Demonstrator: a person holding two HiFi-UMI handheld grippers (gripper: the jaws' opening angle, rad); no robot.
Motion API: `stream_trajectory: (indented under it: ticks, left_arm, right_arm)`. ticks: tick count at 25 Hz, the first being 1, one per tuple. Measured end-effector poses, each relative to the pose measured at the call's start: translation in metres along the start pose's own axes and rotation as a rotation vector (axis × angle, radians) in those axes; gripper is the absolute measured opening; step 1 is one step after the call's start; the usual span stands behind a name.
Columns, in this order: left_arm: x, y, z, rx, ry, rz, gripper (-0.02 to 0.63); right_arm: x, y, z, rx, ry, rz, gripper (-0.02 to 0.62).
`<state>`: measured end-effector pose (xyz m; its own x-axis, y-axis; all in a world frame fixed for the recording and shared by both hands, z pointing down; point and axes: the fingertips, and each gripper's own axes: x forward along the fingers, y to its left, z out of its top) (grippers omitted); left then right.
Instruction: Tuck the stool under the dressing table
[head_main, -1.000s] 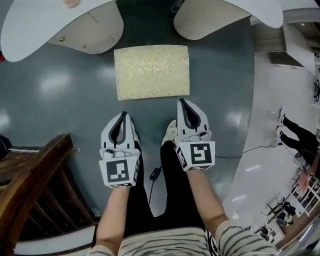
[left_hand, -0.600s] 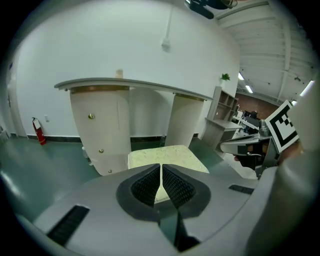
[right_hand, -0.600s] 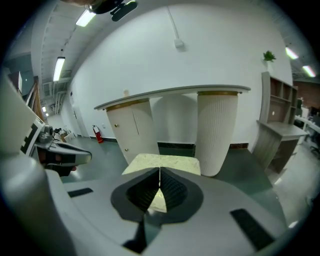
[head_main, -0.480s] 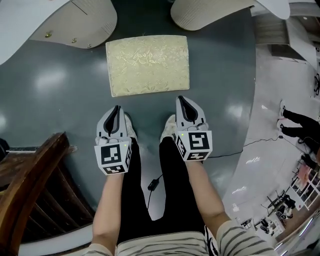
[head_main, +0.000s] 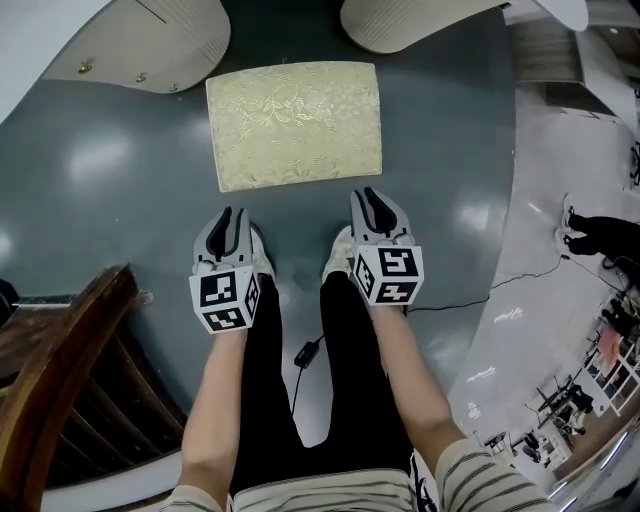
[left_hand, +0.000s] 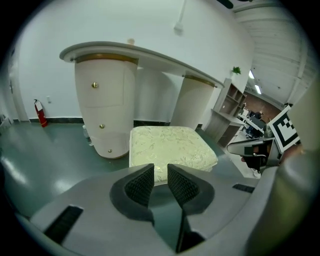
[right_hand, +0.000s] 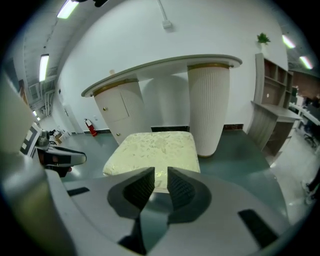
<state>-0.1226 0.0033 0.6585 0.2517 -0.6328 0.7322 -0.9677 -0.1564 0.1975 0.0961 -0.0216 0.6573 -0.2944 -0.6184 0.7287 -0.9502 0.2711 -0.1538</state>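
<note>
Though near table (head_main: 150, 45), stool (head_main: 293, 122) (cream) outside.

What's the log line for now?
stool: not yet under dressing table | left gripper: open, empty | right gripper: jaws just opening, empty

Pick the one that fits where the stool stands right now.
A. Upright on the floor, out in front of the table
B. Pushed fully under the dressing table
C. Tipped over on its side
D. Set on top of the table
A: in the head view the stool stands upright on the floor, its whole cushioned top uncovered by the dressing table.
</note>
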Motion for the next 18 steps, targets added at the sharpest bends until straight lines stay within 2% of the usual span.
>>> stream_trajectory:
  ticks: [6, 18]
  left_arm:
    - [0.02, 0.017, -0.02, -0.005, 0.041, 0.035, 0.069]
    - [0.06, 0.035, -0.036, -0.038, 0.108, 0.07, 0.071]
  right_arm:
    - [0.021, -0.016, -0.021, 0.025, 0.04, -0.025, 0.089]
    - [0.057, -0.068, -0.054, 0.094, 0.138, -0.145, 0.114]
